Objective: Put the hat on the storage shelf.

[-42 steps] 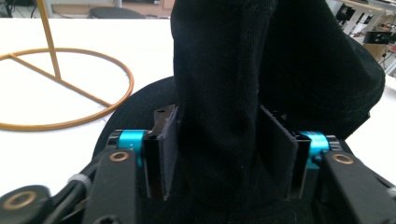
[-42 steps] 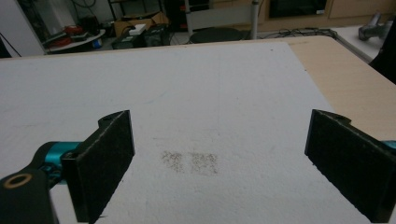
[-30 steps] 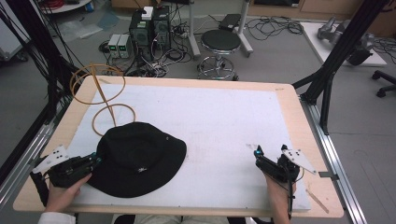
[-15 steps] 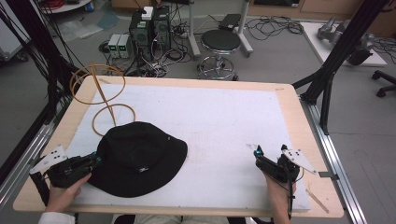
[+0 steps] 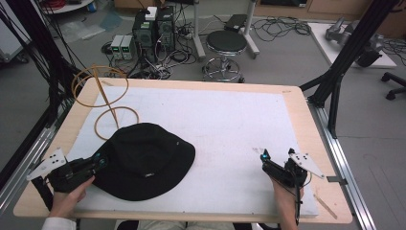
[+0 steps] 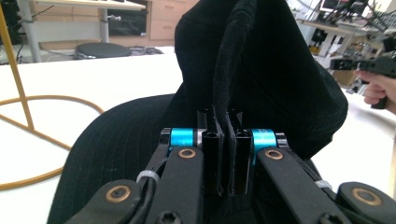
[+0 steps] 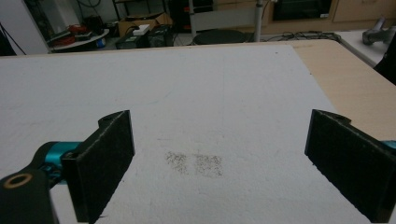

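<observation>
A wooden table [image 5: 306,120] carries a white mat [image 5: 225,129] that covers most of its top. On the near left part of the mat lies a black bucket hat [image 5: 143,160], crown up, its brim spread flat around it except at the left edge. Behind the hat, at the far left corner, stands a gold wire stand [image 5: 103,98] made of two hoops on a slanted rod; its lower hoop rests on the mat just beside the hat's far brim.

The left claw [image 5: 98,160] sits at the hat's left edge, held low over the table by the person's left hand [image 5: 67,191]. In the left gripper view its jaws are clenched on a fold of the hat's brim [image 6: 224,140], the black cloth pinched between the two pads and rising in front of the camera.

The right claw [image 5: 276,160] rests near the mat's near right corner, well apart from the hat. In the right gripper view its jaws stand wide and released, with bare mat and a faint grey smudge [image 7: 194,164] between them.
</observation>
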